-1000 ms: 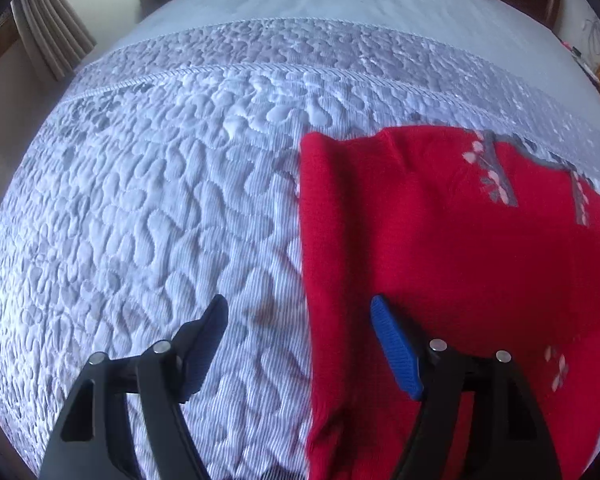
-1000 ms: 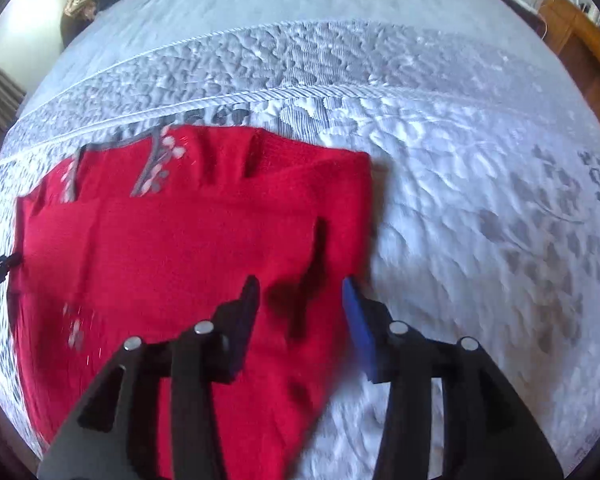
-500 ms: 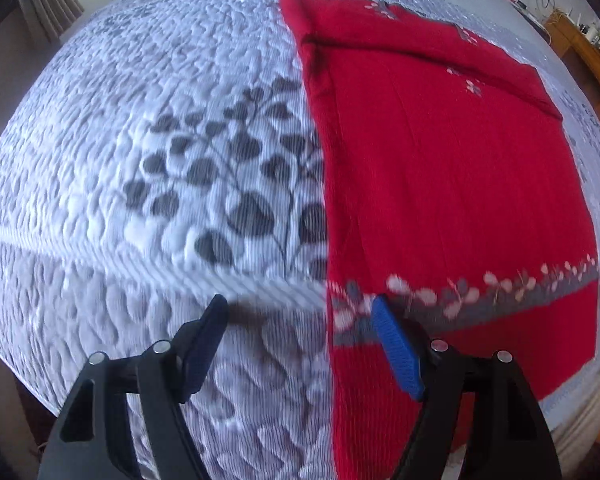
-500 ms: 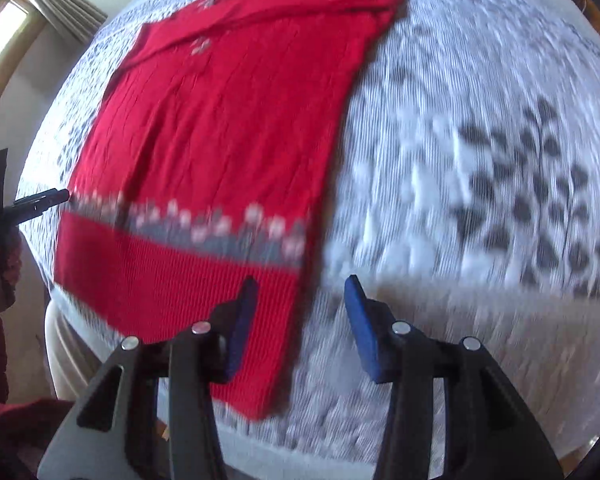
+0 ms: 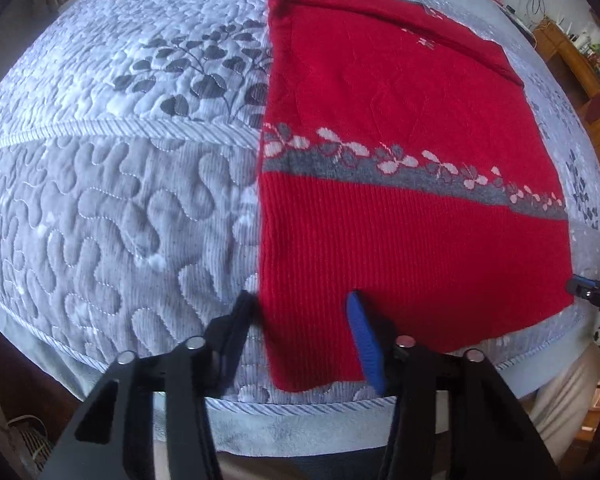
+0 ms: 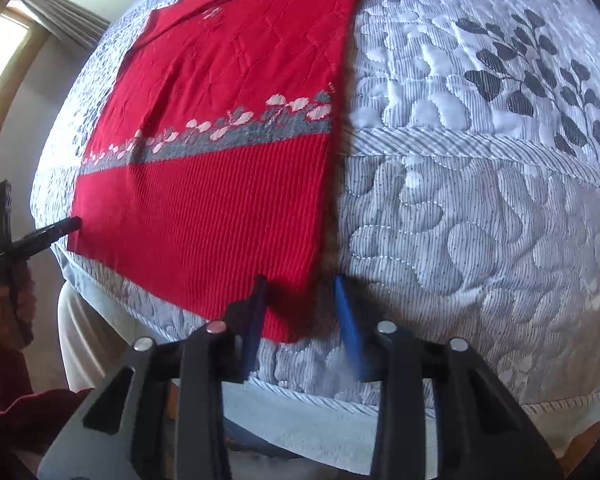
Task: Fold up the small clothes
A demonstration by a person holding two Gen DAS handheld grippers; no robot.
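Both claws have just been closing over the near hem of the red sweater (image 5: 400,92), one at each bottom corner. Around my left gripper (image 5: 300,320) the jaws straddle the sweater's left edge, black finger on the quilt, blue finger over the ribbed knit; they are not yet pressed together, and I judge the cloth between them is not yet pinched. Likewise my right gripper (image 6: 300,304) straddles the sweater's right edge, with red knit between the narrowed jaws and a gap showing at the blue pad, so nothing is gripped yet.

Beneath the sweater lies a pale quilted bedspread (image 5: 100,208), stitched in pebble shapes with dark leaf sprays to either side of the sweater. Its far end is already turned over into a band; a grey stripe with pale flowers (image 5: 380,160) crosses it above the ribbed hem.

As I read it, the step is taking hold of the hem for a fold away from me. Next I must finish closing on both corners evenly, lift together, and carry the hem toward the far end without dragging the body askew.

Beyond the sweater's right side stands wooden furniture (image 5: 572,52); on its left, a curtain (image 6: 60,12) by a bright window.
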